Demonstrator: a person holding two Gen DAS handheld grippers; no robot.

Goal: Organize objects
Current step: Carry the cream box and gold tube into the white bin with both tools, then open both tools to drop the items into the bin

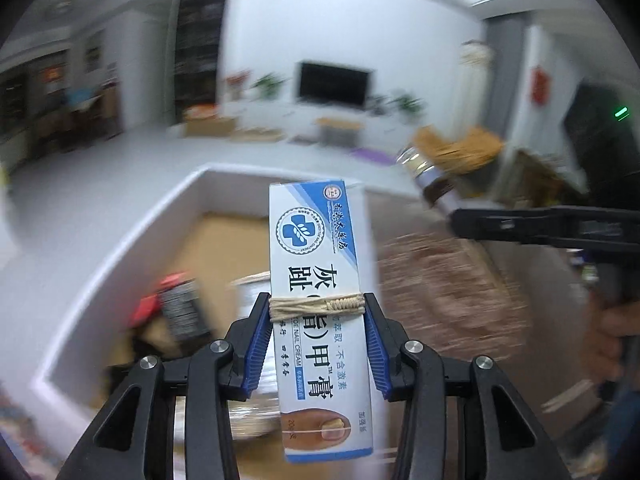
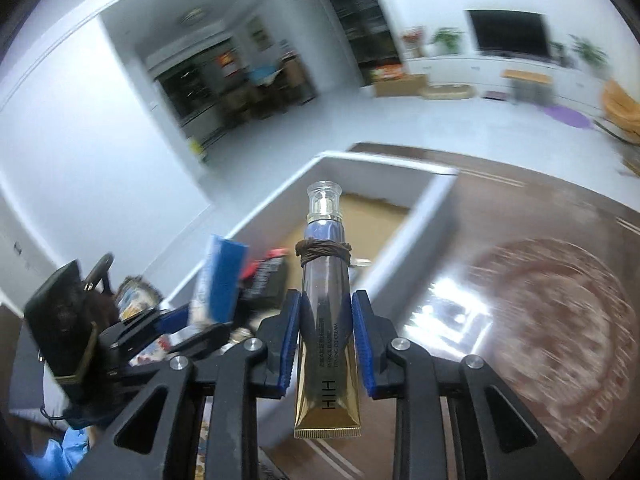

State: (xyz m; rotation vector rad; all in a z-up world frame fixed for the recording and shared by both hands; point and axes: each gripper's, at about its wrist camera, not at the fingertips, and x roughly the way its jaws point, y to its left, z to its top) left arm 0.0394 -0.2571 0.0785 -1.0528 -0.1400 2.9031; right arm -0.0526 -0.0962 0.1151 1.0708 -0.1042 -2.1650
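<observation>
Closest in the left wrist view, the left hand-held gripper (image 1: 318, 344) was clamped on a nail cream box (image 1: 318, 280), its blue pads pressing the two long sides just below a band of pale twine (image 1: 318, 307). The box stood with its long axis running straight out along the fingers, the free end pointing forward and up.

Likewise, in the right wrist view the right hand-held gripper (image 2: 326, 340) was closed on a gold cream tube (image 2: 326, 320), gripped at mid-body, crimped end nearest the camera and clear cap (image 2: 323, 196) farthest, a dark cord (image 2: 324, 250) wound around its neck. Its long axis also followed the fingers.

Beyond both held items lay the white bin (image 1: 120, 248), open-topped, with a brown cardboard floor and a red-and-black packet (image 1: 176, 308) already inside at the left. It sat on the dark tabletop (image 2: 500, 208), ahead of and below both tools. The bin seemed the likely destination, though the task did not name it. From the left view the box hung over the bin's interior, so the left hand looked the nearer one to release; the right tool with its tube appeared off to the right, above the patterned mat (image 1: 448, 292) beside the bin. Either item would probably have to tip down or lie flat to go in.

Farther off, blurred, were a television (image 1: 332, 84) and low white cabinets.
</observation>
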